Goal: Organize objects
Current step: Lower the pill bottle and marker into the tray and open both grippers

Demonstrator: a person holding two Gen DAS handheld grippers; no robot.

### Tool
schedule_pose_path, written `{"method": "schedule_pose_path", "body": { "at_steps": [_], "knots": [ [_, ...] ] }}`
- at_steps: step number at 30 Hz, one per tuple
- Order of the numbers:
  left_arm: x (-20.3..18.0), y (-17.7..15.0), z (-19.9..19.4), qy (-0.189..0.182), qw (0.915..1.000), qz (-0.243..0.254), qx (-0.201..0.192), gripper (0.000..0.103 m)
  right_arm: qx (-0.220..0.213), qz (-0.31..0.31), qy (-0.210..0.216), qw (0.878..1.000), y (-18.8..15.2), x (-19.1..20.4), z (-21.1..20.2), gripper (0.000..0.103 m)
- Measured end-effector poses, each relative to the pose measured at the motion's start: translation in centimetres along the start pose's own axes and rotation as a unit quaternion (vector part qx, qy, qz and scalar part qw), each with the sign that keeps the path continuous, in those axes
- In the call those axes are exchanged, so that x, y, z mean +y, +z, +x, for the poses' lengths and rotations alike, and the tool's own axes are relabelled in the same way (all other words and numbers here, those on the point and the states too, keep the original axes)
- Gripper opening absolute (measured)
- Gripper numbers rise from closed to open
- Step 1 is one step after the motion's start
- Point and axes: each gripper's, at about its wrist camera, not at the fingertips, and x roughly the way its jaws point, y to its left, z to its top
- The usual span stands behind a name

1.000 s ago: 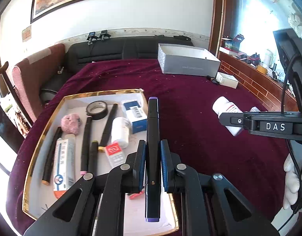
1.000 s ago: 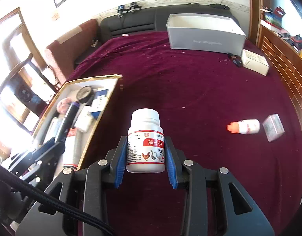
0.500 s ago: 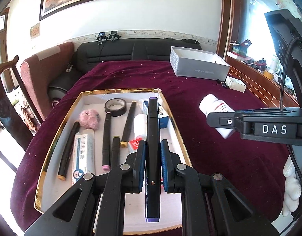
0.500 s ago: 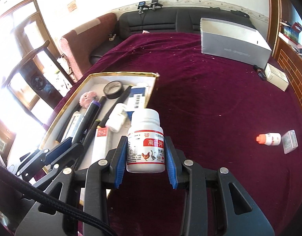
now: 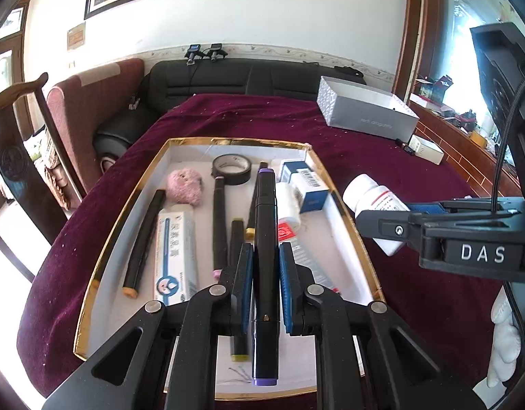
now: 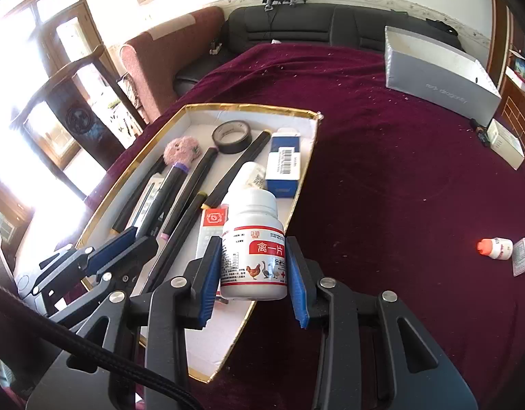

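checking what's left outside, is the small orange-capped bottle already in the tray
No, the orange-capped bottle lies on the maroon cloth, well away from the gold-rimmed tray.

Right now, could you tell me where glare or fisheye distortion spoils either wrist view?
Left wrist view: the window at upper right is washed out, and the tray rim bows from fisheye, yet the marker stays sharp. Right wrist view: the doorway on the left is blown out to white; the pill bottle label remains readable.
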Motion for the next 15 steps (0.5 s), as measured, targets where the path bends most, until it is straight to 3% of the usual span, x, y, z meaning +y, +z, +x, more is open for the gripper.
{"method": "schedule_pose_path", "body": {
  "at_steps": [15],
  "knots": [
    [1.8,-0.9,1.3,0.007,0.9995,-0.016,0.026,0.012,0.034,-0.012,0.014,0.999,-0.8,1.1,2.9,0.034]
  ]
}}
